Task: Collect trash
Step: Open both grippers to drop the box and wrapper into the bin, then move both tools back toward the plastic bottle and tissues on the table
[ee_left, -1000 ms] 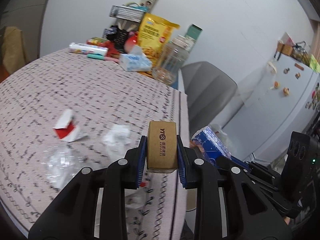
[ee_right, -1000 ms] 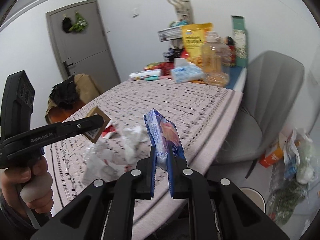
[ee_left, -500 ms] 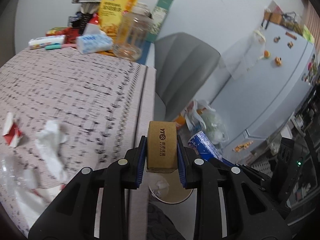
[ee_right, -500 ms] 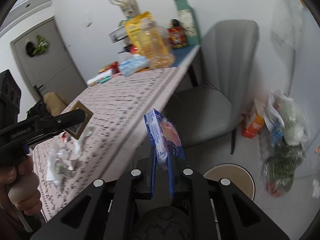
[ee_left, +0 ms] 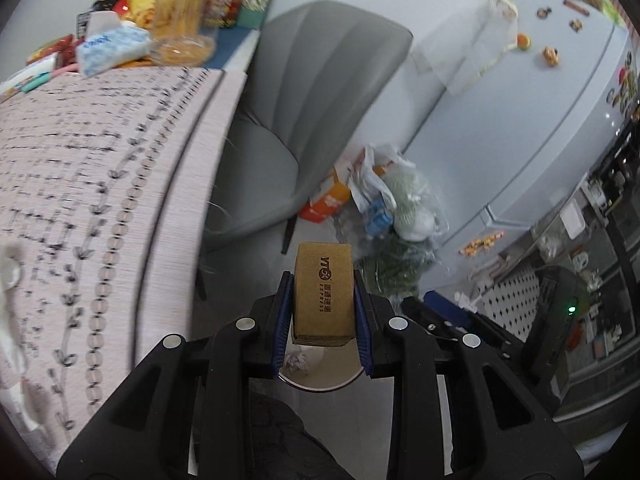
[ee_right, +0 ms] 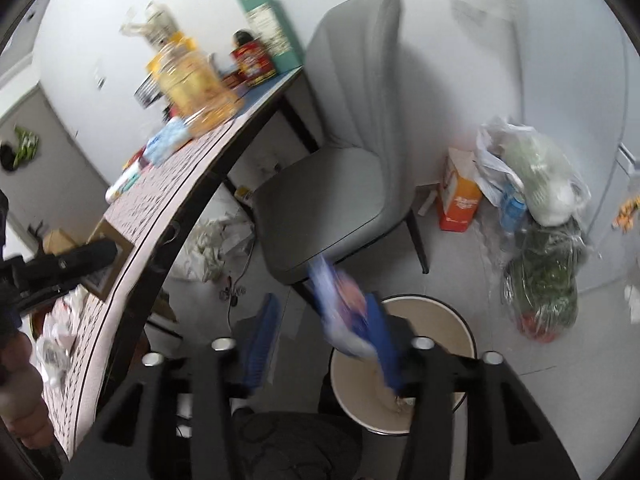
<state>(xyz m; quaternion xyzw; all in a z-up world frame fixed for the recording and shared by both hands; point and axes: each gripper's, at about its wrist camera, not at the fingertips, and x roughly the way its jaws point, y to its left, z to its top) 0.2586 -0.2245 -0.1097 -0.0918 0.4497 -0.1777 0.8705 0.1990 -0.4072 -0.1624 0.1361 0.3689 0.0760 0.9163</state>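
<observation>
OK, left wrist: I see left gripper (ee_left: 323,312) clamped on the cardboard box (ee_left: 323,292), above the bin (ee_left: 320,376). Right wrist: right gripper (ee_right: 320,344) jaws have just been opening, now wide; blue wrapper (ee_right: 344,312) blurred against 1 pad, over the bin (ee_right: 448,320).

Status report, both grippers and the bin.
Left gripper shut on cardboard box. Right gripper just opened, blue wrapper dropping. Bin below, unobstructed.
</observation>
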